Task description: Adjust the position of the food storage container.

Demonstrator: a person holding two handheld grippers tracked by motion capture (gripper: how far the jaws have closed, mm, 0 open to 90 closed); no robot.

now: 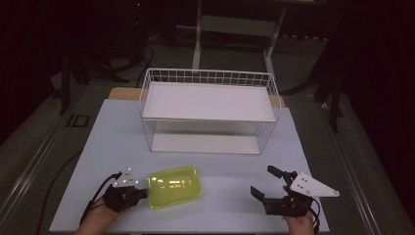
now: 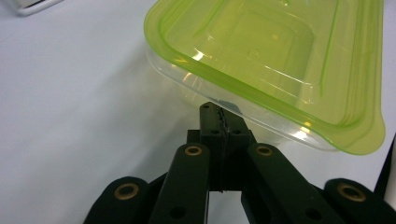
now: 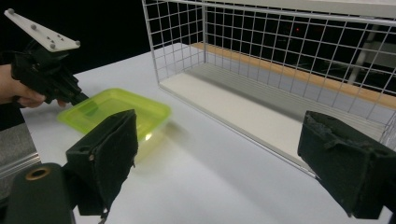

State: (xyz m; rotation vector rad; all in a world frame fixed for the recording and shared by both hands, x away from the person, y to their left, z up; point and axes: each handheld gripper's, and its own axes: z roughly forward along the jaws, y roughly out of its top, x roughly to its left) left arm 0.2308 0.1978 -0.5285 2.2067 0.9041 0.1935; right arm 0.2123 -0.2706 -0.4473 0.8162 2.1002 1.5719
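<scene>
A yellow-green translucent plastic container lies near the table's front edge, left of centre. My left gripper is shut on the rim at its left end. In the left gripper view the two jaws meet at the gripper's tips, pinching the lower rim of the container. My right gripper stands open at the front right, well apart from the container, with nothing between its pads. The right gripper view looks past the wide-open right gripper at the container and the left gripper holding it.
A white wire rack with an upper shelf and a lower floor stands at the back middle of the pale table. Its open side faces the front. Bare table lies between rack and grippers.
</scene>
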